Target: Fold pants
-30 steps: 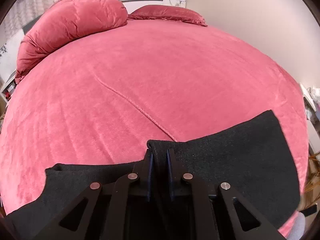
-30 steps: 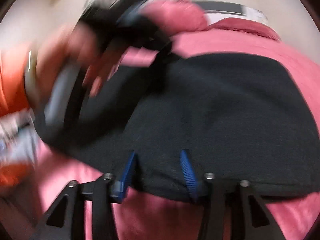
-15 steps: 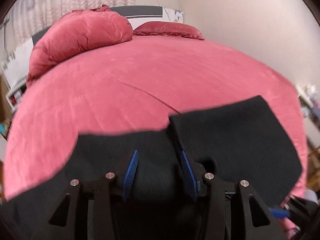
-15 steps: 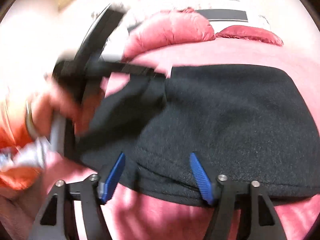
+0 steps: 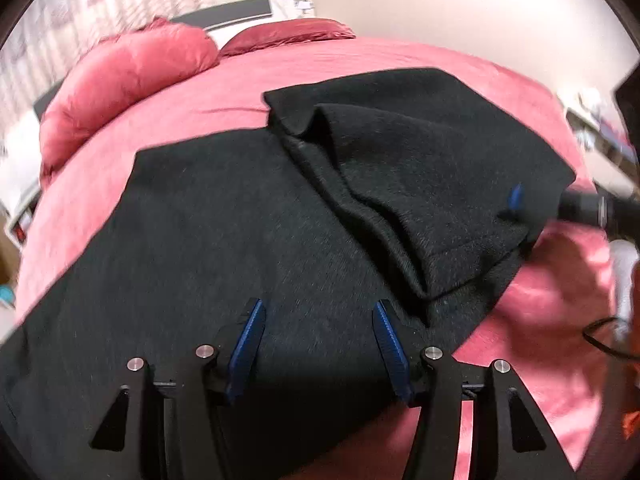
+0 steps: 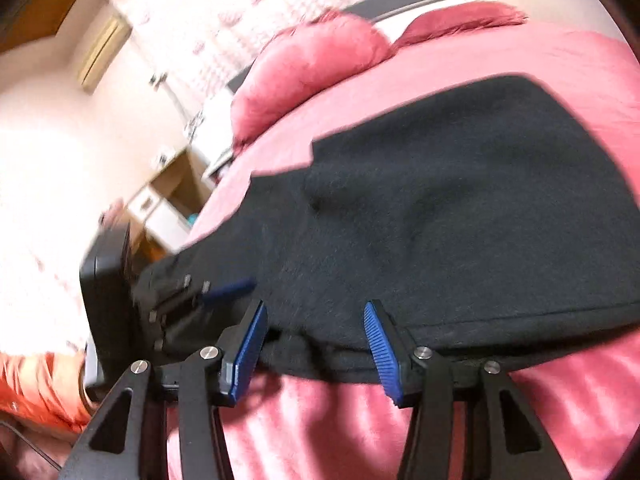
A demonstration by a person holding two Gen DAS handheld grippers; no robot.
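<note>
Left wrist view: camera behind left gripper [image 5: 318,344], looks forward and down, close over black pants [image 5: 248,240] on pink bed [image 5: 248,80], facing headboard [image 5: 224,14]. Right wrist view: camera behind right gripper [image 6: 316,340], rolled, close at pants [image 6: 460,200] near edge, same heading. Shared: pants, bed [image 6: 500,56], pillows [image 5: 128,80], headboard; each view catches other gripper.

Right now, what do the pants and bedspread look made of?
Pants: thick black matte knit, maybe fleece or wool blend; fine fuzzy nap, soft rounded folds. Bedspread: pink plush, likely velvet or microfleece; faint sheen with streaky brushed pile.
</note>
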